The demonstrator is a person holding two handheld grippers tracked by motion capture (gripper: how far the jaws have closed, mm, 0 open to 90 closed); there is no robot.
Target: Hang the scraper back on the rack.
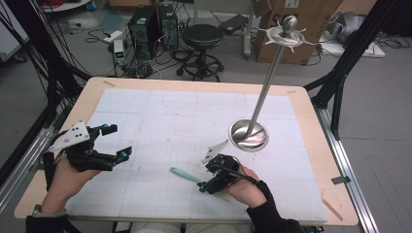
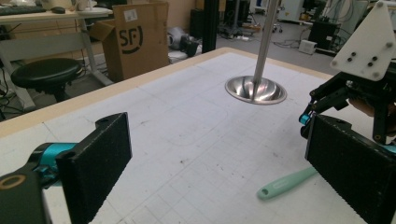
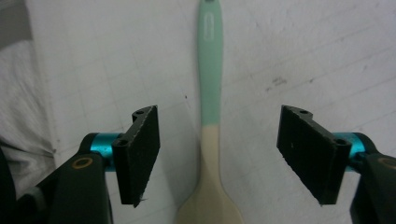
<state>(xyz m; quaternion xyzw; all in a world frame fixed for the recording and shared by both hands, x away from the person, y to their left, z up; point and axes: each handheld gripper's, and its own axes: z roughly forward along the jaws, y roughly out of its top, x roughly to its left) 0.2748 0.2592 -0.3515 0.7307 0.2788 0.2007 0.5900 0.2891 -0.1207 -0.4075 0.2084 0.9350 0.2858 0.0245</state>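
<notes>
Nearest the person, the right gripper [image 1: 208, 182] hangs low over the counter [image 1: 301, 104] with its jaws spread wide on either side of the spatula [image 3: 209, 140], neither pad touching it. The spatula lies flat on the white gridded mat [image 1: 160, 111], its mint-green handle pointing away from the gripper and its cream blade end toward the gripper's body, roughly midway between the two pads. To the left, the left gripper [image 1: 116, 141] is held above the mat with its jaws wide apart and nothing between them, well apart from the spatula. Farther back on the right of the mat stands a steel stand [image 1: 265, 92], its round dished base resting on the mat and its pole rising to a spiked top
</notes>
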